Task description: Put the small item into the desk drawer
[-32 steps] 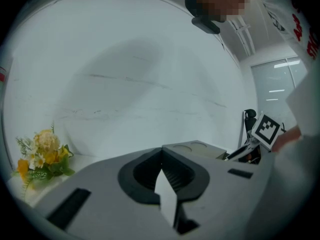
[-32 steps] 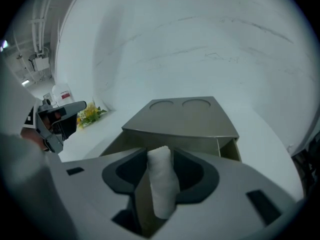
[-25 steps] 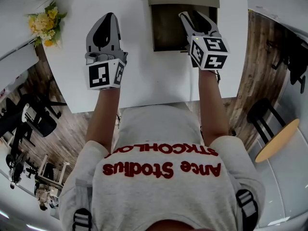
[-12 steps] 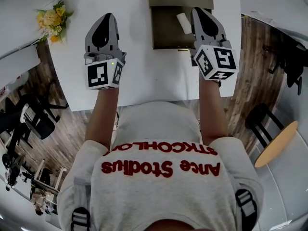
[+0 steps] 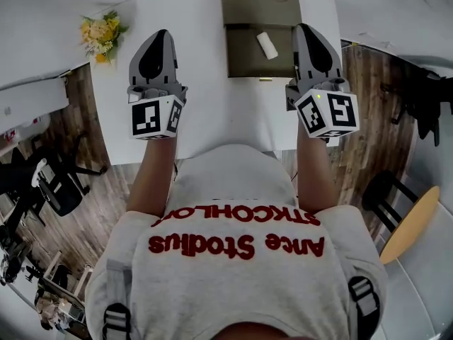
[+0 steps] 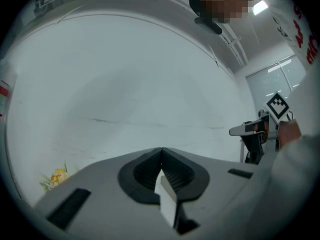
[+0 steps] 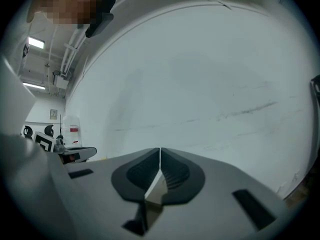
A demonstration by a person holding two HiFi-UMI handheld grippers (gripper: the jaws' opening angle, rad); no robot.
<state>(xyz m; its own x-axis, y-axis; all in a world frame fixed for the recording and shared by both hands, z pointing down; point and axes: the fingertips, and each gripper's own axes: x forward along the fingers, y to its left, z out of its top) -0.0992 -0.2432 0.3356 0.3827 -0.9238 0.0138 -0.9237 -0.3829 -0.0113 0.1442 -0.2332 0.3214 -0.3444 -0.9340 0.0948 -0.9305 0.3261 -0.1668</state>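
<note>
Lying in the drawer: the small item [image 5: 267,45], a short white cylinder, sits at a slant on the floor of the open drawer [image 5: 244,55], toward its right side, with nothing touching it.
Left gripper [image 5: 161,37]: I see its jaws pressed together and empty; it is held over the white desk [image 5: 212,112], left of the drawer.
Right gripper [image 5: 306,30]: its jaws have just been closing and now meet with nothing between them; it hangs just right of the drawer, clear of the item.
Flowers [image 5: 101,34]: a yellow bunch at the desk's left edge, well apart from both grippers.
</note>
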